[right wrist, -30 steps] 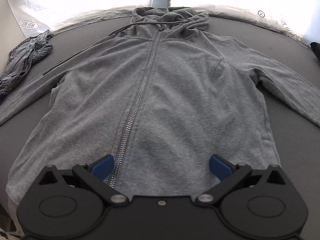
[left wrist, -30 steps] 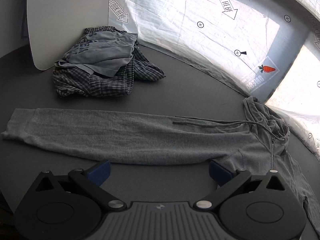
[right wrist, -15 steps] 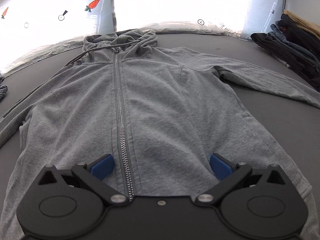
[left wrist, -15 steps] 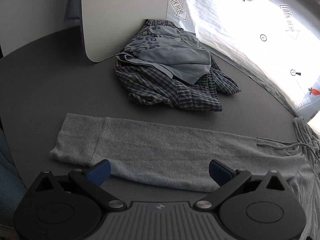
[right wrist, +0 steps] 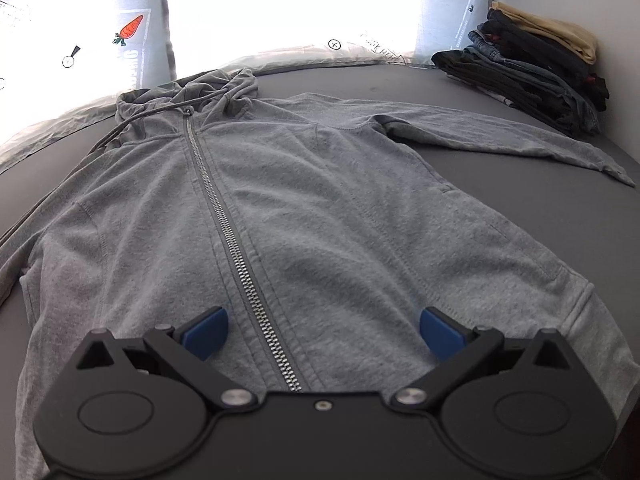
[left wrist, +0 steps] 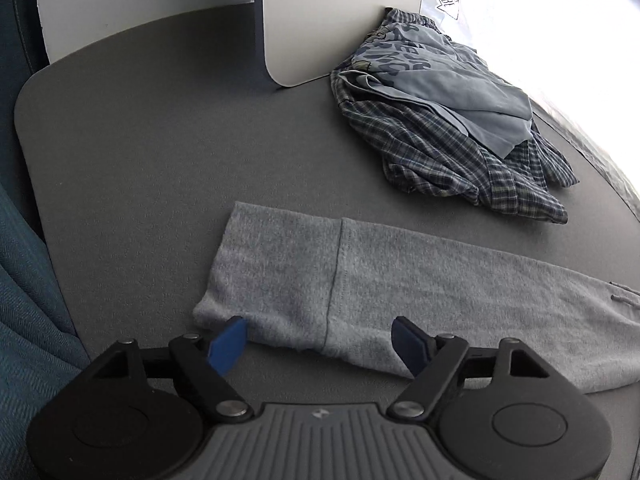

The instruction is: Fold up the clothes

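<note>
Left gripper (left wrist: 318,336) sits at the bottom of its frame, jaws apart and just now closing in, with the cuff (left wrist: 276,276) of the grey hoodie's sleeve lying between the blue pads (left wrist: 229,344), though nothing is pinched yet as far as the view shows. That sleeve (left wrist: 460,304) runs flat across the dark grey table (left wrist: 132,140) toward the right edge of the frame. Beyond it, upper right, a crumpled pile of a plaid shirt (left wrist: 472,168) with a blue printed garment (left wrist: 448,80) on top waits unfolded, leaning by a white board (left wrist: 340,20). Over on the right wrist view, the right gripper (right wrist: 322,332) hovers at the bottom with its jaws wide apart, holding nothing, above the hem of the zip-up hoodie (right wrist: 320,208). The hoodie is spread face up in mid frame, zipper (right wrist: 236,248) closed, hood bunched at the upper left, its other sleeve (right wrist: 500,136) stretched out toward the right. Far upper right, a stack of folded dark clothes (right wrist: 528,68) stands against the wall, so some of the job looks finished. The hoodie looks laid out only: no fold is made in it yet, and the sleeve fold reads as the step in hand, with the pile left after.
</note>
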A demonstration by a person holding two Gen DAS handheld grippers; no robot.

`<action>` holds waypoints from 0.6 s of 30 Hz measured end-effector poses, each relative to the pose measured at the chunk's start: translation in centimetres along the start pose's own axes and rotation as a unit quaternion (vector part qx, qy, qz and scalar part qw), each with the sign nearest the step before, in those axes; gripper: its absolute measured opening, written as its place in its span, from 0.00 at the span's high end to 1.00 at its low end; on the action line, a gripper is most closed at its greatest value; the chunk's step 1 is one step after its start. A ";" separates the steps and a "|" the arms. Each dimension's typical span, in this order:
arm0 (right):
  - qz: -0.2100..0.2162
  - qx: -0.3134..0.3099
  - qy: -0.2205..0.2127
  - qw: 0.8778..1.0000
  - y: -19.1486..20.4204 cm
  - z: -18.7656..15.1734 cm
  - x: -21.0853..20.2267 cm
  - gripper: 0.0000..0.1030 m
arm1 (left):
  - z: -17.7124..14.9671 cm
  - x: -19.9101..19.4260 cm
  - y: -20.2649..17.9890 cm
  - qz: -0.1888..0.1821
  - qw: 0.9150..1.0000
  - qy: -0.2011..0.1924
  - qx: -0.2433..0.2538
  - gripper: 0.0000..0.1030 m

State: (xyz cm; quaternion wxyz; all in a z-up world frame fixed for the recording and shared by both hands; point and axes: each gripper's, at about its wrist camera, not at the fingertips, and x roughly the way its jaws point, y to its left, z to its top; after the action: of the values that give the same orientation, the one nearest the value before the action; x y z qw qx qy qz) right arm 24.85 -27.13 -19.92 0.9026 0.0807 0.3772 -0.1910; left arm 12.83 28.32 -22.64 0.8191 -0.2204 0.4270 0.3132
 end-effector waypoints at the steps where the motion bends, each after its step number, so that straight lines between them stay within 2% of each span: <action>1: -0.001 0.001 0.001 1.000 0.0 0.0 0.0 0.00 | -0.1 0.1 0.0 0.002 1.000 -0.004 0.005 0.30; 2: -0.001 0.001 0.002 1.000 0.1 0.1 0.0 0.00 | 0.0 0.1 -0.1 0.006 1.000 -0.006 0.010 0.34; 4: -0.002 0.002 0.005 1.000 0.1 0.1 0.0 0.00 | 0.2 0.1 -0.5 0.012 1.000 -0.010 0.022 0.58; 5: -0.003 0.003 0.006 1.000 0.1 0.2 0.1 0.00 | 0.4 0.1 -0.6 0.017 0.999 -0.011 0.025 0.67; 7: -0.004 0.003 0.008 1.000 0.1 0.2 0.0 0.00 | 0.8 0.2 -0.7 0.000 1.000 -0.009 0.020 0.94; 10: -0.001 0.002 0.013 1.000 0.1 0.4 0.1 0.00 | 1.5 0.0 -1.5 -0.021 1.000 -0.009 0.006 0.95; 14: 0.005 -0.002 0.012 1.000 -0.1 0.3 0.2 0.00 | 1.7 -0.9 -4.0 -0.021 0.999 -0.022 0.044 0.95; 18: 0.010 -0.007 0.014 1.000 -0.1 0.4 0.2 0.00 | 1.7 -1.9 -5.5 -0.066 0.997 -0.022 0.030 0.99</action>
State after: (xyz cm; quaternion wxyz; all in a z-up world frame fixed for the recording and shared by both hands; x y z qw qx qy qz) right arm 25.14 -27.42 -19.76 0.8999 0.0810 0.3899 -0.1780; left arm 16.79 24.93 -19.62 0.8536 -0.2162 0.4025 0.2505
